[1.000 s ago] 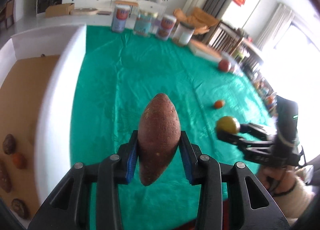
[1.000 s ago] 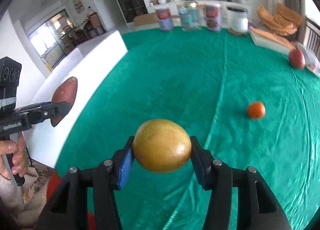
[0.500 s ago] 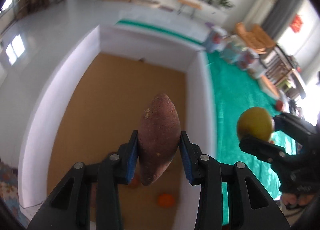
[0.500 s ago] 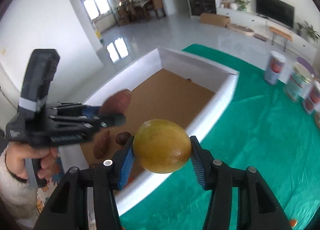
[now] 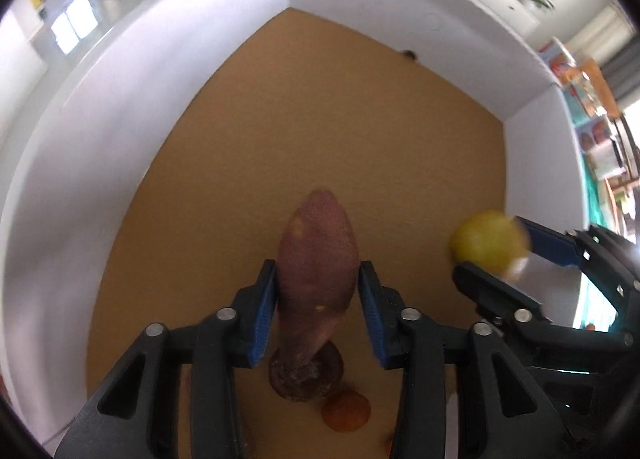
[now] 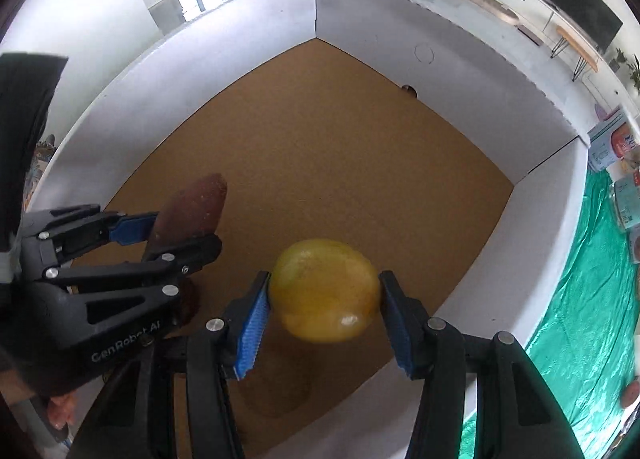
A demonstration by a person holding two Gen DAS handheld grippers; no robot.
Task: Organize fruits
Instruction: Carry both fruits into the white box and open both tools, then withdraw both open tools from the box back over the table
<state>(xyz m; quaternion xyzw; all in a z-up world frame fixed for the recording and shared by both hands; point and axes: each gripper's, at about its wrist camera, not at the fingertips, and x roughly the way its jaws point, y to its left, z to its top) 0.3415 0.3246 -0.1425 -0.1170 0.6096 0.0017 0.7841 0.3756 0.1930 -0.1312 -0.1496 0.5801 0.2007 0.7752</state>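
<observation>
Both grippers hang over a white-walled box (image 5: 120, 71) with a brown cardboard floor. My left gripper (image 5: 318, 309) has opened; the reddish-brown sweet potato (image 5: 318, 259) sits loose between the jaws with a gap on each side, its tip over a dark fruit (image 5: 308, 377). My right gripper (image 6: 324, 311) has also opened; the yellow round fruit (image 6: 324, 291) is blurred between the blue pads, with a gap on the right side. The right gripper also shows in the left wrist view (image 5: 500, 259), the left one in the right wrist view (image 6: 160, 235).
An orange fruit (image 5: 346, 411) lies on the box floor near the dark one. The box's white wall (image 6: 500, 279) separates it from the green tablecloth (image 6: 580, 319) on the right. Cans (image 6: 612, 147) stand beyond the box's far right corner.
Both grippers moved from above the green table to over the box and lowered inside it. Both jaws, shut before, have now opened around their fruits.
</observation>
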